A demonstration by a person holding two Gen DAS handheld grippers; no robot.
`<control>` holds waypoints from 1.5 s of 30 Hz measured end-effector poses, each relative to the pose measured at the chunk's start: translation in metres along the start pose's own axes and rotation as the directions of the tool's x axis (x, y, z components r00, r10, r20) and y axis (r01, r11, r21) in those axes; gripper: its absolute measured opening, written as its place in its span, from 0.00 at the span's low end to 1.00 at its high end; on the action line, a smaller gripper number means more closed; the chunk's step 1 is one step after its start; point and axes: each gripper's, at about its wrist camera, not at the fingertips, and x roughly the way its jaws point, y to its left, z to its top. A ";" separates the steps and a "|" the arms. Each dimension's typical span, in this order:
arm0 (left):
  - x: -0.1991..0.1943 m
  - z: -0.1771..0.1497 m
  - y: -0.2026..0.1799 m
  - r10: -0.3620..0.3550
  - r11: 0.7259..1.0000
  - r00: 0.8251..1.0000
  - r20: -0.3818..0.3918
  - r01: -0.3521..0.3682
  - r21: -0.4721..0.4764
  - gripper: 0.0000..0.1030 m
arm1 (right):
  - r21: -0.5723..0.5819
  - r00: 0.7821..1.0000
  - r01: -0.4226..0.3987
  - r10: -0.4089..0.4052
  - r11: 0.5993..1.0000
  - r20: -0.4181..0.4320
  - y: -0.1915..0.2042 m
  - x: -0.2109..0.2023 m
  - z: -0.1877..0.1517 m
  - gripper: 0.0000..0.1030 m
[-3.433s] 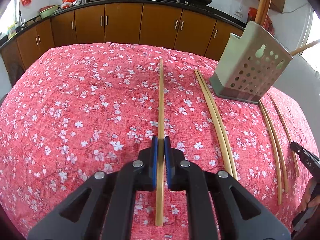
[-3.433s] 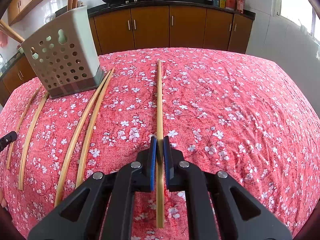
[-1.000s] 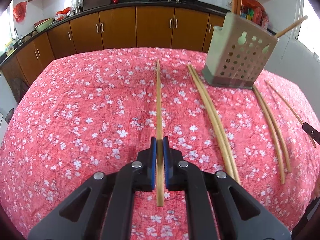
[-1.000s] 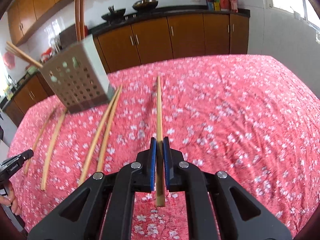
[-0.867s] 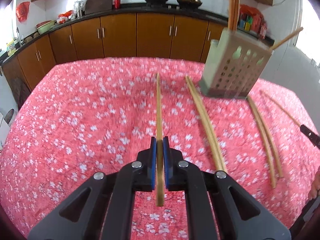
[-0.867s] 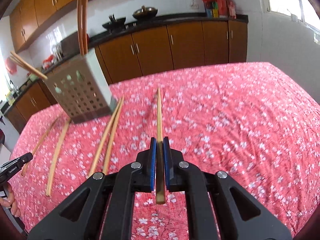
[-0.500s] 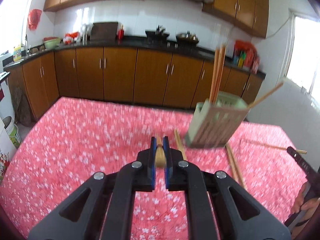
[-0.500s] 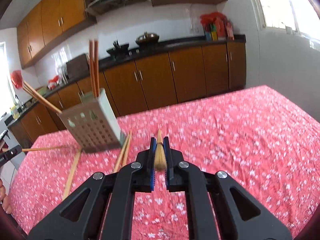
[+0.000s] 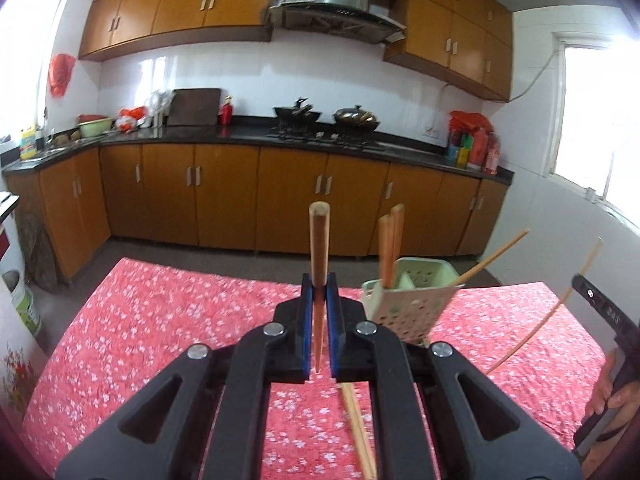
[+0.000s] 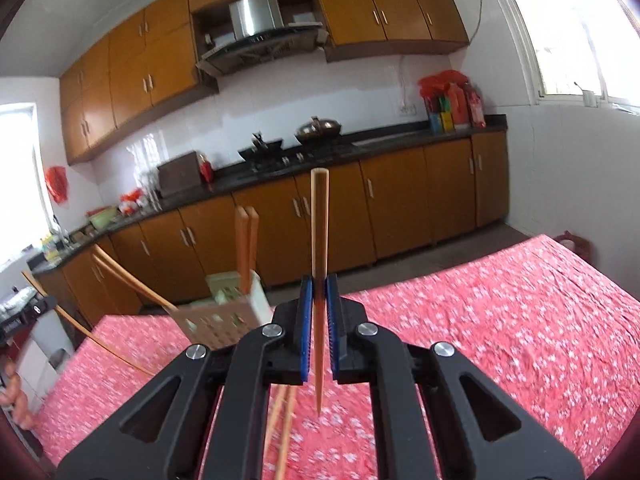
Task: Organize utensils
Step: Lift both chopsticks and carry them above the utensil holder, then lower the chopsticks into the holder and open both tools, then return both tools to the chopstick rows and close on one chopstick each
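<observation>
Now both grippers clamp one chopstick each: left gripper (image 9: pixel 319 312) jaws on its chopstick (image 9: pixel 319 248), right gripper (image 10: pixel 319 312) likewise, above the worktop (image 9: pixel 160 320). Narrow grips may let either stick pivot and miss the holder (image 9: pixel 408 304).

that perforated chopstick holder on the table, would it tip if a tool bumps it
Probably. The holder looks like thin, light plastic, taller than its base. The chopsticks standing in it, with others leaning out, likely raise its balance. The cloth looks soft, so it may wobble.

Black left gripper (image 9: pixel 319 320) (silver screws) has blue pads (image 9: pixel 306 320).
</observation>
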 end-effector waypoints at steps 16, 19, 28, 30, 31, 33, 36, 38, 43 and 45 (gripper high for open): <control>-0.010 0.084 -0.068 -0.128 0.992 0.967 0.219 0.126 0.025 0.07 | -0.022 0.964 -0.125 0.126 0.992 0.234 0.061 0.009 0.064 0.08; 0.009 0.092 -0.077 -0.110 0.994 0.961 0.253 0.105 0.031 0.07 | -0.024 0.961 -0.101 0.104 0.995 0.256 0.065 0.029 0.063 0.08; 0.075 0.072 -0.076 -0.107 0.994 0.979 0.175 0.104 0.024 0.07 | -0.015 0.985 -0.068 0.070 0.998 0.160 0.063 0.083 0.036 0.08; 0.085 0.065 -0.073 -0.104 0.995 0.983 0.152 0.102 0.022 0.07 | -0.014 0.989 -0.063 0.064 0.998 0.135 0.062 0.089 0.030 0.08; 0.090 0.062 -0.072 -0.104 0.995 0.985 0.135 0.102 0.019 0.07 | -0.012 0.990 -0.062 0.063 0.998 0.126 0.062 0.091 0.029 0.08; 0.096 0.057 -0.069 -0.107 0.994 0.988 0.114 0.106 0.016 0.07 | -0.008 0.992 -0.069 0.069 0.998 0.107 0.063 0.093 0.028 0.08; 0.101 0.054 -0.066 -0.099 0.995 0.991 0.093 0.098 0.018 0.08 | -0.012 0.993 -0.064 0.065 0.998 0.094 0.063 0.092 0.028 0.08; 0.101 0.055 -0.064 -0.093 0.996 0.992 0.089 0.092 0.016 0.11 | -0.018 0.995 -0.064 0.065 0.998 0.077 0.063 0.091 0.029 0.08; 0.093 0.058 -0.061 -0.074 0.997 0.992 0.100 0.075 0.002 0.20 | -0.022 0.995 -0.062 0.064 0.998 0.081 0.067 0.083 0.036 0.12; 0.085 0.060 -0.058 -0.067 0.998 0.992 0.110 0.068 -0.005 0.22 | -0.029 0.994 -0.059 0.062 0.998 0.092 0.066 0.074 0.039 0.21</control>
